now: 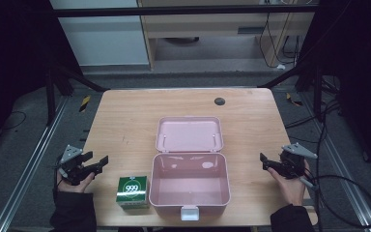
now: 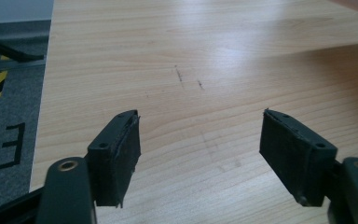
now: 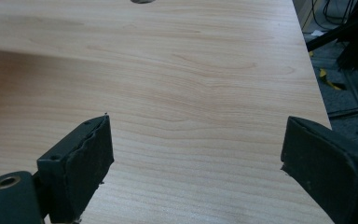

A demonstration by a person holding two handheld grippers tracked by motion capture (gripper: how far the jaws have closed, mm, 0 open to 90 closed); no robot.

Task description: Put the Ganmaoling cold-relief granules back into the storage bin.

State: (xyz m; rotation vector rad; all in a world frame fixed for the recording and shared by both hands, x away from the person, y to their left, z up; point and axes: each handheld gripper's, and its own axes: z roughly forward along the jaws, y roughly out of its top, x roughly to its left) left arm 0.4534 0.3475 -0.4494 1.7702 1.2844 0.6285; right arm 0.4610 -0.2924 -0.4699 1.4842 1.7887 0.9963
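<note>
Nothing was picked up at this point. Left tool (image 1: 96, 164) sat at the left edge of the tabletop (image 1: 125, 116), jaws spread wide with only bare wood between them in the left gripper view. Right tool (image 1: 266, 163) sat at the right edge, jaws likewise spread and gripping nothing; the right gripper view showed just wood grain and the tabletop's far edge.

Green box (image 1: 133, 191) stood on the tabletop near the front edge, just beside the left wall of the pink case (image 1: 190, 205), possibly touching it; couldn't tell from the high view. It was nearer the left tool than the right, but apart from it.

Pink case was open: lid (image 1: 189, 134) folded back flat behind the tub, white latch (image 1: 189, 212) at the front. The tub looked empty, only light glare on the floor of it. Lid's inside was empty too.

My read: this was the start stage, approach not begun, and the job looked like putting the green box in the case. The next move would call for the left tool to swing right toward the box, line the jaws across two opposite faces, close, lift it over the case wall and set it inside. Watch the wall clearance, since the box sat tight against it. Right tool could steady the case or close the lid later.
</note>
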